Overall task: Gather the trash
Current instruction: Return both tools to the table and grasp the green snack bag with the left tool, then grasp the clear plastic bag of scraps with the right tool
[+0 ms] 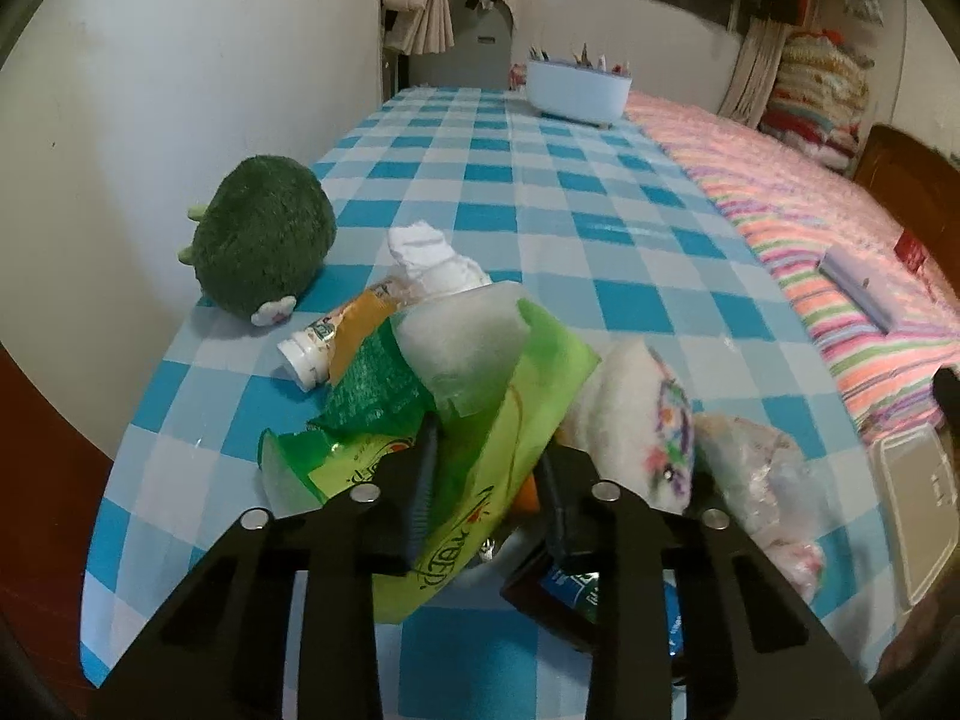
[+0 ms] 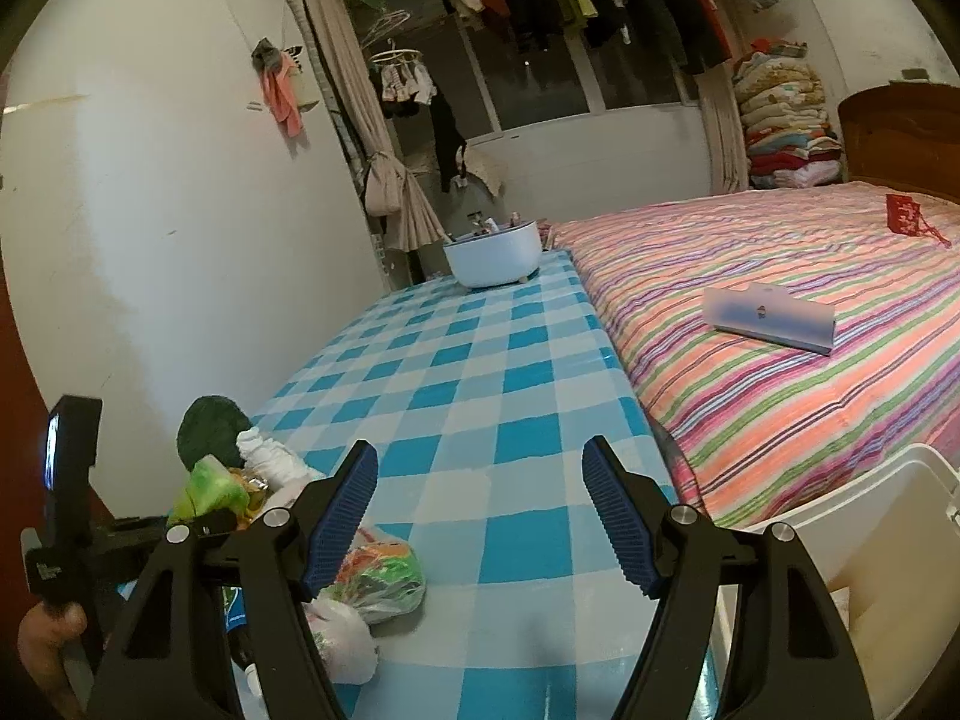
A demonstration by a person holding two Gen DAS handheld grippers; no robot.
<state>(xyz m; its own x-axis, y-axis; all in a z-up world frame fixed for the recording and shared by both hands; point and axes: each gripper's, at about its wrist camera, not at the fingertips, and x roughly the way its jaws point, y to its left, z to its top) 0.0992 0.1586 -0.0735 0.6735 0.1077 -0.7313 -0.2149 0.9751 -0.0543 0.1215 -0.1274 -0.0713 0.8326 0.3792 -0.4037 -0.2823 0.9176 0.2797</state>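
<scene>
My left gripper (image 1: 486, 474) is shut on a green snack wrapper (image 1: 516, 396) at the near end of the checked table (image 1: 540, 192). The wrapper bunches up between the two fingers, with a translucent piece on top. Around it lie a small white bottle (image 1: 312, 354), a white crumpled tissue (image 1: 432, 258), a white printed bag (image 1: 648, 420) and a clear plastic bag (image 1: 750, 468). My right gripper (image 2: 480, 516) stands open above the tablecloth with nothing between its fingers. To its left is the trash pile, with the green wrapper (image 2: 210, 486) and a plastic bag of scraps (image 2: 378, 570).
A green plush toy (image 1: 264, 246) sits near the wall. A white bowl of pencils (image 2: 492, 258) stands at the table's far end. A white bin (image 2: 870, 540) is low on the right beside the striped bed (image 2: 780, 396). A hand (image 2: 42, 648) holds the left gripper's handle.
</scene>
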